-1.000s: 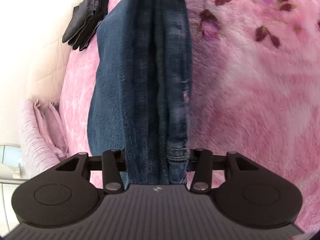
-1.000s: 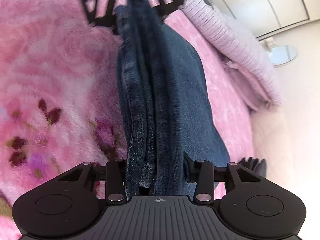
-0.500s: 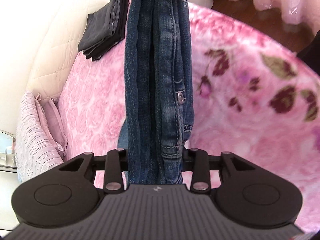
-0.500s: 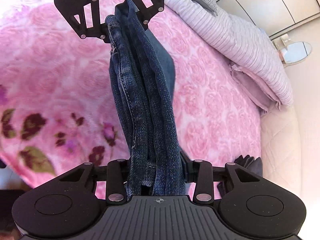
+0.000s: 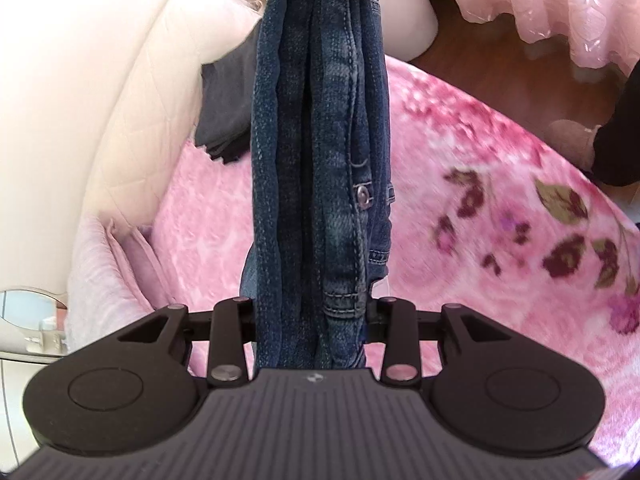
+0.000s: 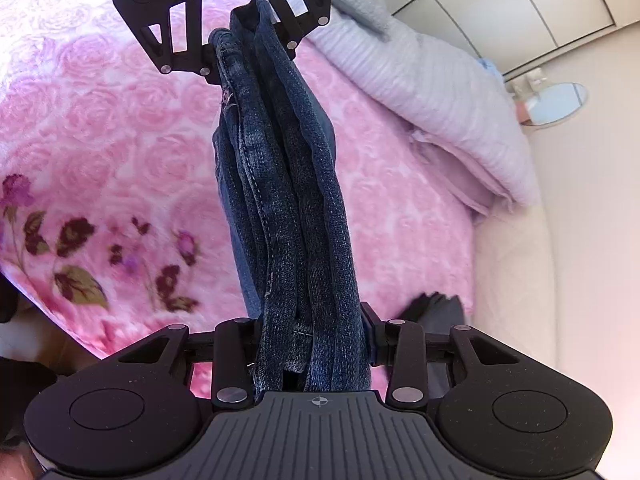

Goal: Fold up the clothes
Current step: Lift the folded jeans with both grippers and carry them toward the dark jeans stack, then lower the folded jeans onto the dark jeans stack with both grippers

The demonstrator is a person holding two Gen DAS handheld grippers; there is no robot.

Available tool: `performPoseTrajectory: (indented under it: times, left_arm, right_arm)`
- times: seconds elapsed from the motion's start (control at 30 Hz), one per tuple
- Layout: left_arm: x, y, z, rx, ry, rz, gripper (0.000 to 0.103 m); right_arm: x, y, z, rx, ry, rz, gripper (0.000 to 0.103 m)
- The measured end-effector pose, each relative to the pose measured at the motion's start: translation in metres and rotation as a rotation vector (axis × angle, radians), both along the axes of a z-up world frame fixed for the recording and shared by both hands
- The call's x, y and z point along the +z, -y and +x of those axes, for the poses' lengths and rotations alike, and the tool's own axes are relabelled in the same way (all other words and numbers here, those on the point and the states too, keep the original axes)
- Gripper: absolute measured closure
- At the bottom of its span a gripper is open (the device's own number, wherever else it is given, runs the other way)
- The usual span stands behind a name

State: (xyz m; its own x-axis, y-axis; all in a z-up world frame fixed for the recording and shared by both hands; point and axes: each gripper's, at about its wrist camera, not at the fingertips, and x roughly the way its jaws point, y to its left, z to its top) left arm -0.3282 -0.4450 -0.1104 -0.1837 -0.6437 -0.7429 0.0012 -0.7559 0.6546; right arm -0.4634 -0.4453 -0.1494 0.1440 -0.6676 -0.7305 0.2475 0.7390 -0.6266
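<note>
Two grippers hold jeans (image 5: 320, 168) up in air over pink blanket (image 5: 500, 248). Left gripper (image 5: 312, 316) jaws pinch one end, right gripper (image 6: 312, 340) jaws pinch other end. Jeans bunched in thick layers, stretched between. Likely heavy, floppy, not slippery. Best hold: thick edge, all layers together. Dark folded clothes (image 5: 224, 112) lie near bed edge.

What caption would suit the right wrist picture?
Both grippers, right gripper and left gripper, stretch bunched blue jeans above a pink floral blanket.
</note>
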Motion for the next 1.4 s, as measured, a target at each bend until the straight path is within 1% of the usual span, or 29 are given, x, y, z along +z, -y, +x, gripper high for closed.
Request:
performPoseTrajectory:
  times: [0.2,0.33,0.43,0.57,0.67,0.87,0.93,1.1,1.17,1.27,1.3,1.33,1.4]
  left_arm:
    - [0.025,0.01,-0.055,0.009,0.011,-0.024,0.07]
    - [0.033,0.022,-0.096,0.031,0.009,-0.04,0.07]
    - [0.037,0.031,-0.126,0.048,0.005,-0.049,0.07]
    - [0.036,0.046,-0.156,0.051,-0.021,-0.057,0.07]
    - [0.035,0.069,-0.178,0.038,-0.033,-0.079,0.07]
    - [0.033,0.117,-0.221,0.012,-0.056,-0.124,0.07]
    - [0.032,0.133,-0.236,0.004,-0.064,-0.139,0.07]
    - [0.026,0.207,-0.287,0.055,-0.047,-0.172,0.07]
    - [0.02,0.247,-0.309,0.1,-0.033,-0.187,0.07]
    - [0.009,0.307,-0.345,0.203,-0.027,-0.224,0.07]
    - [0.005,0.326,-0.358,0.237,-0.026,-0.239,0.07]
    - [-0.002,0.343,-0.369,0.264,-0.025,-0.259,0.07]
    - [-0.026,0.371,-0.383,0.313,-0.024,-0.299,0.07]
  right_arm:
    - [0.031,0.011,-0.055,0.001,0.01,-0.04,0.064]
    - [0.045,0.021,-0.097,0.013,0.018,-0.06,0.064]
    - [0.051,0.032,-0.128,0.024,0.016,-0.063,0.064]
    - [0.058,0.048,-0.163,0.038,-0.003,-0.07,0.064]
    - [0.06,0.062,-0.183,0.031,-0.02,-0.072,0.064]
    - [0.058,0.101,-0.218,-0.017,-0.055,-0.12,0.064]
    - [0.058,0.122,-0.233,-0.029,-0.05,-0.129,0.064]
    - [0.059,0.199,-0.279,0.007,-0.038,-0.145,0.064]
    - [0.055,0.244,-0.3,0.055,-0.032,-0.156,0.064]
    - [0.05,0.313,-0.33,0.128,-0.026,-0.179,0.064]
    - [0.045,0.335,-0.34,0.15,-0.024,-0.201,0.064]
    - [0.04,0.356,-0.349,0.168,-0.02,-0.227,0.064]
    - [0.026,0.394,-0.367,0.202,-0.011,-0.286,0.064]
